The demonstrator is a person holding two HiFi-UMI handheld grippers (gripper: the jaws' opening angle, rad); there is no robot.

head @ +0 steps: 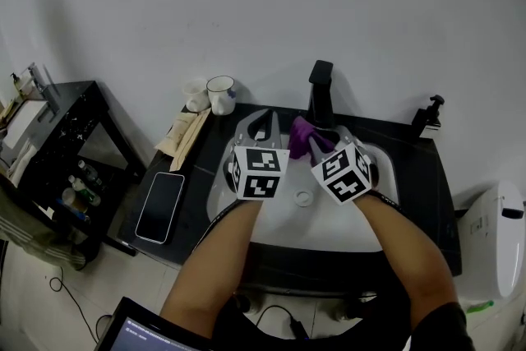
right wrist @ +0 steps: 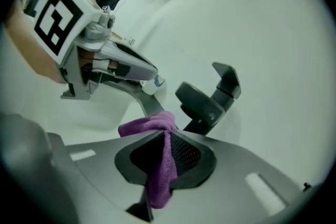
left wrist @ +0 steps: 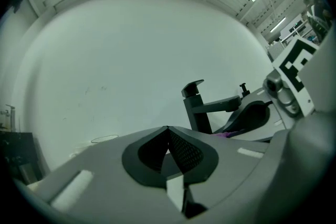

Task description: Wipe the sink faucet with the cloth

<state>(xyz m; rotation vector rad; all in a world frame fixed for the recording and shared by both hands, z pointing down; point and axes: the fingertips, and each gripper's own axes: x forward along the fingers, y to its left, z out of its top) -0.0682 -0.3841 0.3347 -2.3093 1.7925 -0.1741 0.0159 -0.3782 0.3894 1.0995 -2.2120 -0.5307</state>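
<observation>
Cloth (right wrist: 160,165), purple and limp, is pinched by a bunched fold in the right gripper (right wrist: 167,136), just before the faucet (right wrist: 210,102), perhaps brushing it. Soft and light, it should mould round the faucet if held near the bunch. Beside it the left gripper (left wrist: 168,136) is closed, empty.

A smartphone (head: 159,207) lies flat, screen up, on the dark countertop (head: 205,164). Two white cups (head: 221,94) stand side by side against the wall, with a pale packet (head: 182,133) (possibly wrapped utensils) just in front of them. A black pump bottle (head: 427,118) occupies the right rear corner. A black shelf unit (head: 57,144) stands to the left.
</observation>
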